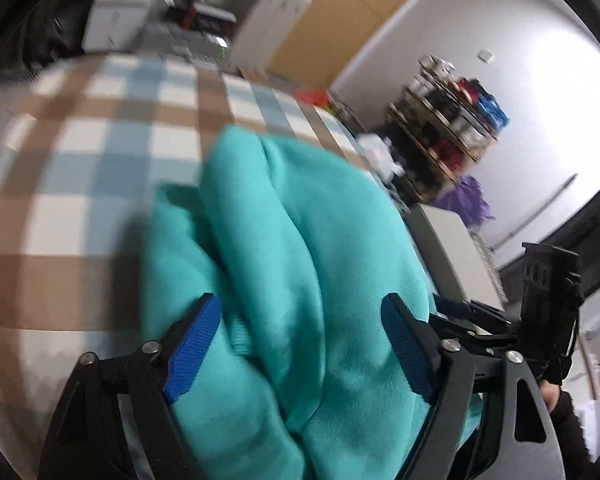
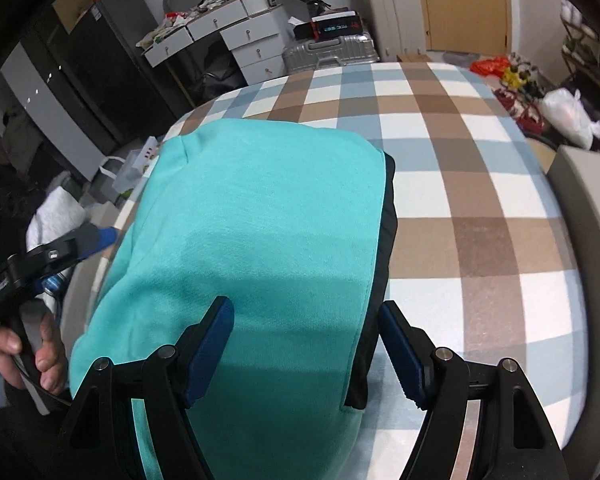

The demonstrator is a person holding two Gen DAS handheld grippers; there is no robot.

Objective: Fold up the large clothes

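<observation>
The folded garment (image 2: 252, 240) lies on the bed (image 2: 480, 208), near its left edge.

Both fisheye views bow straight lines toward a dark circular rim. The left wrist view is smeared by motion blur: the checked bedsheet (image 1: 80, 184) and cluttered shelf (image 1: 448, 120) are soft, and the white wall (image 1: 540, 80) glares bright. The right wrist view is sharper and evenly lit; the teal garment (image 2: 252, 232) carries a soft shadow across its near half, above the blue pads (image 2: 210, 354)
</observation>
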